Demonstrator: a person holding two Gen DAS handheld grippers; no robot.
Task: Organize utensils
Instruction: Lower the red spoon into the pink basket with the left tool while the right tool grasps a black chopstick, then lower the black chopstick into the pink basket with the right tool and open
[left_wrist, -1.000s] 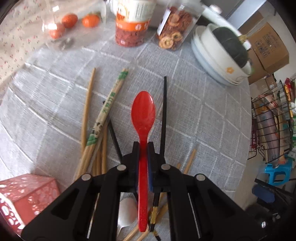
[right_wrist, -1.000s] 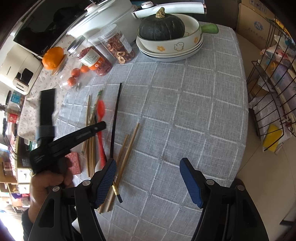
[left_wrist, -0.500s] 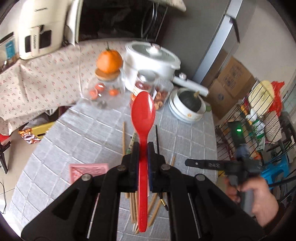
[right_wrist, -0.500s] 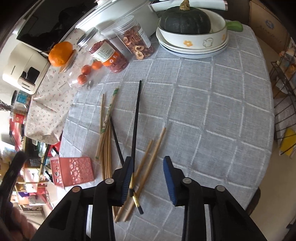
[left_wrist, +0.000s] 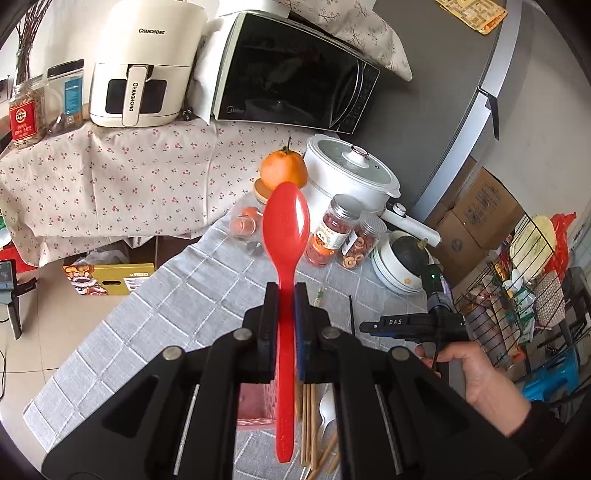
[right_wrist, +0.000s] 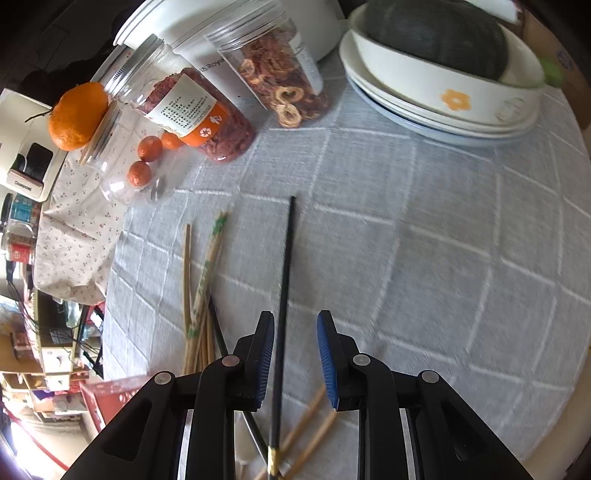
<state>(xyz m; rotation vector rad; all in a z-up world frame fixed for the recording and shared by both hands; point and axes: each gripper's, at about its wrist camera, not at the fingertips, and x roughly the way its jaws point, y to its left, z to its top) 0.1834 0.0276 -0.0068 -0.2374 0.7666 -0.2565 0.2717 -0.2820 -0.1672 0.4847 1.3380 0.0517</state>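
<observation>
We have the left hand-held gripper (left_wrist: 285, 308) clamped on the red plastic spoon (left_wrist: 285, 236), raised above the worktop (right_wrist: 424, 240). Right hand-held gripper (right_wrist: 295, 356) is open, straddling the long black chopstick (right_wrist: 283, 299) lying on the cloth. Risk: the thin stick rolls or slips out on closing.

Open grey tablecloth (right_wrist: 424, 240) on the right, wide enough for a gripper. Blocked on the left by a bundle of wooden chopsticks (right_wrist: 201, 295). Blocked along the far edge by two jars (right_wrist: 229, 96) and stacked bowls (right_wrist: 439, 99). A black chopstick (right_wrist: 284, 295) lying between the parted right gripper (right_wrist: 295, 354) pads.
</observation>
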